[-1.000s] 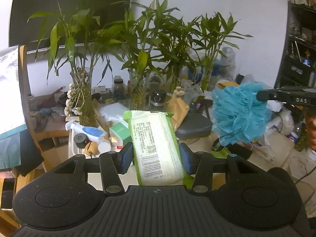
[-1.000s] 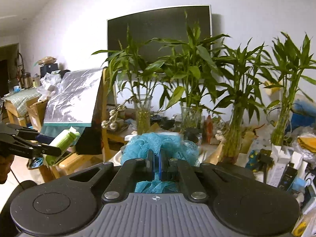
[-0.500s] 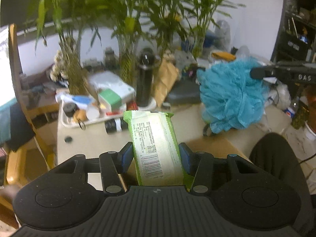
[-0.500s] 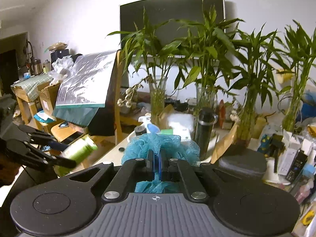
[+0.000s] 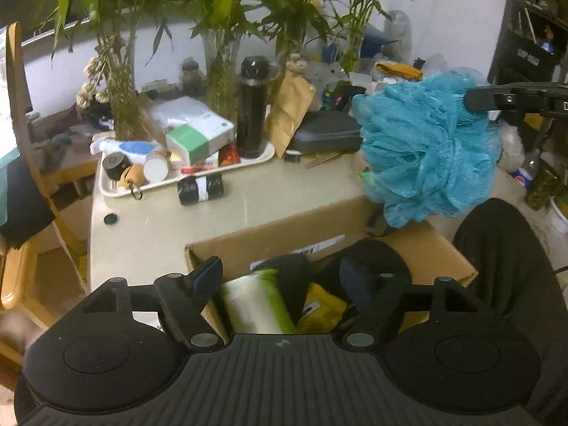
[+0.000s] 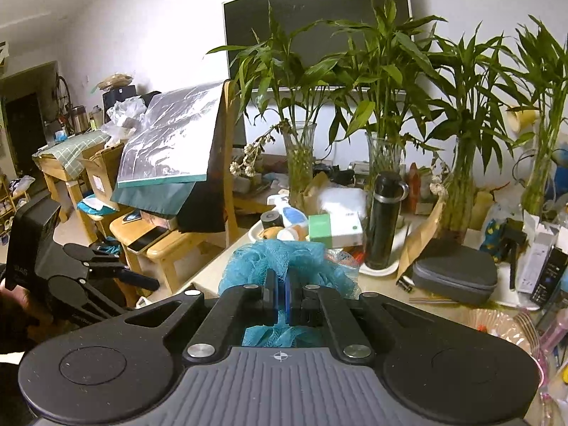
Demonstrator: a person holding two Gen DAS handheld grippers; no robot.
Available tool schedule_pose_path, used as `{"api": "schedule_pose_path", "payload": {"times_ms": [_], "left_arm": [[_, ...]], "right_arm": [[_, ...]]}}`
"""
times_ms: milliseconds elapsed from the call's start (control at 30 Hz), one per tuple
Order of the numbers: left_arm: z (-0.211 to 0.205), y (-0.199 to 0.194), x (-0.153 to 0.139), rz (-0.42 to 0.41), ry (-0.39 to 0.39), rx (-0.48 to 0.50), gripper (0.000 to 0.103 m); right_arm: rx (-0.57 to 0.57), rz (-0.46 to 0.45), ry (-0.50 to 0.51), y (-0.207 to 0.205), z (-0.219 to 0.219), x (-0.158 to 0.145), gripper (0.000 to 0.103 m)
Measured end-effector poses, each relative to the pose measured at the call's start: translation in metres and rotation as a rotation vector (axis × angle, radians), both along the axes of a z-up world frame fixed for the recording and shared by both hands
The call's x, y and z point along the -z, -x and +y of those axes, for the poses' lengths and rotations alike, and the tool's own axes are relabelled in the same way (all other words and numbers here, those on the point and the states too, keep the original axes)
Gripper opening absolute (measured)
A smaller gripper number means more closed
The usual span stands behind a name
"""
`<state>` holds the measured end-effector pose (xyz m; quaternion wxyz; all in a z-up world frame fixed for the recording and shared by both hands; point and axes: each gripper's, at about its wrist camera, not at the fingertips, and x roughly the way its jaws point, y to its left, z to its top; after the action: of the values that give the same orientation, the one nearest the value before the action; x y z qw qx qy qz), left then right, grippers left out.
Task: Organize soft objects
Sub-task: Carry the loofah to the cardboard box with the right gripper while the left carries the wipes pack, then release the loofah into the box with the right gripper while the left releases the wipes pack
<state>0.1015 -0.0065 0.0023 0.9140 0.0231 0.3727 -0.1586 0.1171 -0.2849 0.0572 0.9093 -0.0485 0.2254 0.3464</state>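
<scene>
1. Dropping at the bottom centre of the left wrist view, the green-and-white plastic-wrapped soft pack (image 5: 254, 303) sits blurred between the left gripper (image 5: 282, 278) fingers, over the open brown cardboard box (image 5: 284, 238). These fingers have just been opening and stand clear of the pack on both sides, no longer pressing it.
2. The pack looks light and squashy with a slick film wrapper. My judgement is that a hold across its long flat sides suits it best, since the film would slide under a light pinch.
3. Beside it in the box lie a yellow cloth-like item (image 5: 321, 307) and something black; what the black thing is I cannot tell.
4. Further up, at the right of the same view, the teal mesh bath pouf (image 5: 426, 149) hangs above the beige table (image 5: 149, 220) and the box's far edge.
5. In the right wrist view, the right gripper (image 6: 280, 300) fingers are clamped tight on a fold of that pouf (image 6: 284, 259).
6. The pouf appears nearly weightless, springy and easily crushed. Deep bites into gathered netting hold it, whereas a surface nip may pull loose.
</scene>
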Motion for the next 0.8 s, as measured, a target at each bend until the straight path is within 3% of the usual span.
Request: {"api": "schedule_pose_path", "payload": {"times_ms": [433,500,600,667,800], "left_arm": [[0.013,0.009,0.0,0.027,0.012,-0.059,0.073],[0.016,0.01,-0.001,0.03,0.017,-0.072,0.073],[0.021,0.012,-0.002,0.029,0.021,-0.084,0.073],[0.023,0.013,-0.003,0.03,0.022,-0.09,0.073],[0.028,0.013,-0.002,0.037,0.018,-0.094,0.073]], "right_arm": [[-0.092,0.043,-0.038,0.006,0.018,0.007,0.006],[-0.107,0.102,0.001,0.002,0.025,0.016,0.011],[-0.115,0.186,0.111,-0.005,0.033,0.042,0.047],[-0.09,0.156,0.189,0.0,0.037,0.056,0.083],[-0.082,0.124,0.227,0.006,0.038,0.062,0.097]]}}
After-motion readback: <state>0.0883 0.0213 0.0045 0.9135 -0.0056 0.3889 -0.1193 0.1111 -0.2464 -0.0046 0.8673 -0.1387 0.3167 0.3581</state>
